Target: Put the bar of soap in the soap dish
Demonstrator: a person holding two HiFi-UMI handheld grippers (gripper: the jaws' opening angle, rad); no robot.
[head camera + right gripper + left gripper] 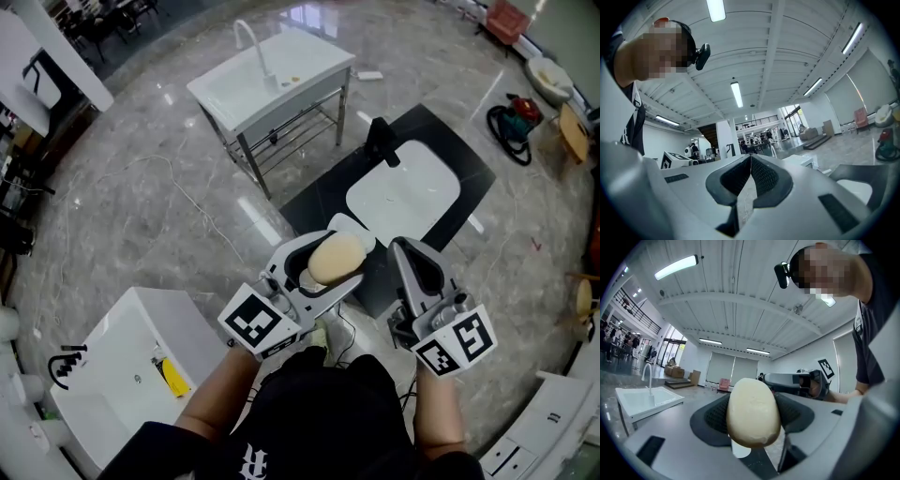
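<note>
**While Raised Above the Floor, the Soap (335, 259) Is Clamped in the Left Gripper (340, 255)**

The pale oval bar is pinched across its middle by the left jaws, which are spread only to its width. It is held in the air, near a white basin (403, 192) set in a dark slab (450, 150). Beside it, the right gripper (401, 246) is pressed fully together with nothing between its jaws.

Head view steeply down; gripper views share ceiling (731, 310).
</note>
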